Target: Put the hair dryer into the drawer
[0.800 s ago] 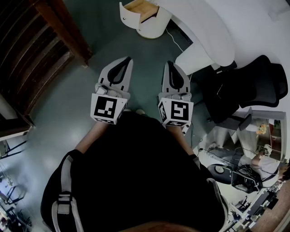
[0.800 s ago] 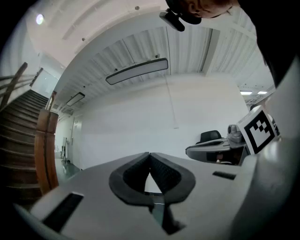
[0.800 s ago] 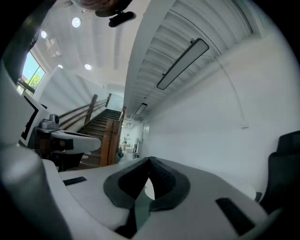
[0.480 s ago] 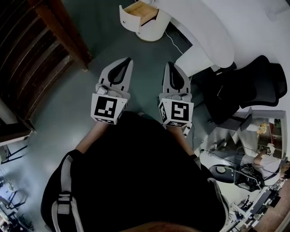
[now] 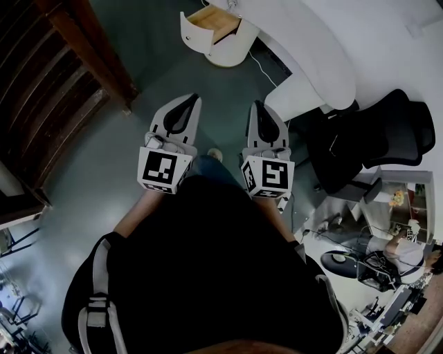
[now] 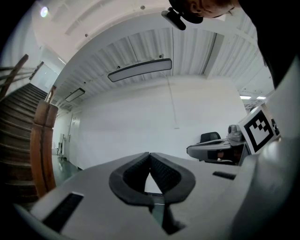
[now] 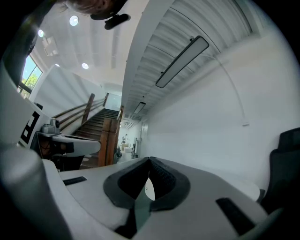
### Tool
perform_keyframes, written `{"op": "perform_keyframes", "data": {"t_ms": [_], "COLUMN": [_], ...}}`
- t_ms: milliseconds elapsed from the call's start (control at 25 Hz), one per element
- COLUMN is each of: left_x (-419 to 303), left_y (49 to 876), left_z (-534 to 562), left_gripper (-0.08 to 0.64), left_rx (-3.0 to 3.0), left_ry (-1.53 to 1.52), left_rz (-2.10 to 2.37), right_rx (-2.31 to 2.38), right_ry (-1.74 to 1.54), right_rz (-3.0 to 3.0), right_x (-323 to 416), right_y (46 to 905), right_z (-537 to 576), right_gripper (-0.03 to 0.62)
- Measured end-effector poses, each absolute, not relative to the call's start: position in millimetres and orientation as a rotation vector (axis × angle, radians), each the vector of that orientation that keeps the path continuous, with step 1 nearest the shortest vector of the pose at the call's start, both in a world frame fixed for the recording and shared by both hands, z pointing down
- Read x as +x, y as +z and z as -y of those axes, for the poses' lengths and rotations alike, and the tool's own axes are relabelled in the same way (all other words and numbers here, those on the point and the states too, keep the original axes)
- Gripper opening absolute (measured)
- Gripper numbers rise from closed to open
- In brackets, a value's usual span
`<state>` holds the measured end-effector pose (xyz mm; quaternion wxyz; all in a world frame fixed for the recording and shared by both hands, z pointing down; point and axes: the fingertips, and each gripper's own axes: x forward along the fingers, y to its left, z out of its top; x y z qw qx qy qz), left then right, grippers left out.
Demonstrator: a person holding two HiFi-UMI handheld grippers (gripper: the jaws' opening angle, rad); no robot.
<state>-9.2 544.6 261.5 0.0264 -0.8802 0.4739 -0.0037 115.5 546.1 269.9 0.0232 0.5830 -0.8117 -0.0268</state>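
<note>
Now | left hand-held gripper [image 5: 196,96] closed, empty | right hand-held gripper [image 5: 257,103] same | drawer [image 5: 189,29] open | chair [image 5: 394,131] nearby

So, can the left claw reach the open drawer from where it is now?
Probably not from here: the left claw, shut and empty, is short of the open drawer farther ahead. Only bare floor lies between them, so stepping forward should do it.

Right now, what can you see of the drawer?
The drawer stands open at the top of the head view, jutting from a white rounded unit above the grey-green floor. Its front is white and curved, its inside light wood. The part of the inside that shows holds nothing.
</note>
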Motion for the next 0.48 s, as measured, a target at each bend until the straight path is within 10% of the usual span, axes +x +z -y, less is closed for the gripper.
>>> {"op": "perform_keyframes", "data": {"t_ms": [480], "left_x": [-16], "left_y": [282], "left_z": [-461], "left_gripper": [0.008], "left_rx": [-2.740], "left_ry": [-0.024], "left_rz": [-1.488], "right_rx": [1.762], "right_ry": [-0.048], "right_rz": [2.548], "right_x": [102], "right_y": [289], "right_z": [-458], "right_gripper": [0.023]}}
